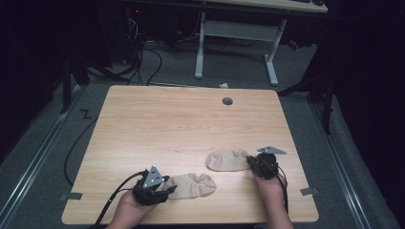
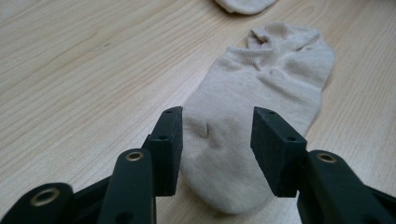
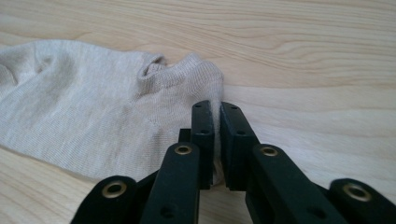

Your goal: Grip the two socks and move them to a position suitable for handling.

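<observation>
Beige cotton sock (image 3: 93, 102) near your right hand is pinched at its heel edge by your right gripper (image 3: 216, 116), ready to lift, while your left gripper (image 2: 217, 140) straddles the nearer beige sock (image 2: 252, 121) on the wooden table (image 1: 167, 124), unclenched.

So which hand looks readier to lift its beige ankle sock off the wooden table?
The right. The right gripper is already shut on the edge of its beige ankle sock, so it could probably lift at once. The left gripper stands open over the other beige sock and must close first.
</observation>
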Motion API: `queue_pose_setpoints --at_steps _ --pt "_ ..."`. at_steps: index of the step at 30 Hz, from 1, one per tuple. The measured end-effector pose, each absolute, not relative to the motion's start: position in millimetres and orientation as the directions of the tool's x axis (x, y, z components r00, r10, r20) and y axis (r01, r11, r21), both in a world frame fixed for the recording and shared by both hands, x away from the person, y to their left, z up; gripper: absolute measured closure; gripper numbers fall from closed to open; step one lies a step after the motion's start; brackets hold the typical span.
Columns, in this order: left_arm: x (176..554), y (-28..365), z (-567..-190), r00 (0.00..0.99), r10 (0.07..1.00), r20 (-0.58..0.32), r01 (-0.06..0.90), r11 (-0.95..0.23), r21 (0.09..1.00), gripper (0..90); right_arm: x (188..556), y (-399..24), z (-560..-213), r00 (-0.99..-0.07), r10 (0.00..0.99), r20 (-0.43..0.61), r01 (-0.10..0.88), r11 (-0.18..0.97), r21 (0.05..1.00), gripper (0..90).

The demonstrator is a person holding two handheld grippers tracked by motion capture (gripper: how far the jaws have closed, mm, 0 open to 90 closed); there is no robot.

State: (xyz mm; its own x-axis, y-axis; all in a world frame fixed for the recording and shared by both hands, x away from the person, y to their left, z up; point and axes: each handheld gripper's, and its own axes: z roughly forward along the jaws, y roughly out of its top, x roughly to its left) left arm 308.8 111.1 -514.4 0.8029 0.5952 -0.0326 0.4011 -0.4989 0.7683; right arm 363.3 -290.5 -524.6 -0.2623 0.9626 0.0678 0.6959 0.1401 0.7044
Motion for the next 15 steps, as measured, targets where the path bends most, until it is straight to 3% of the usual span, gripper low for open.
queue_pose_setpoints --at_steps 8,15 --pt "317 117 -510 0.769 0.639 -0.025 0.416 -0.47 0.779 52.8 372 -265 -525 -0.272 0.957 0.105 0.703 0.123 0.701 85.8" --pt "334 120 -506 0.73 0.683 -0.015 0.436 -0.448 0.78 50.0 379 -238 -524 -0.34 0.937 0.079 0.692 0.192 0.696 85.7"
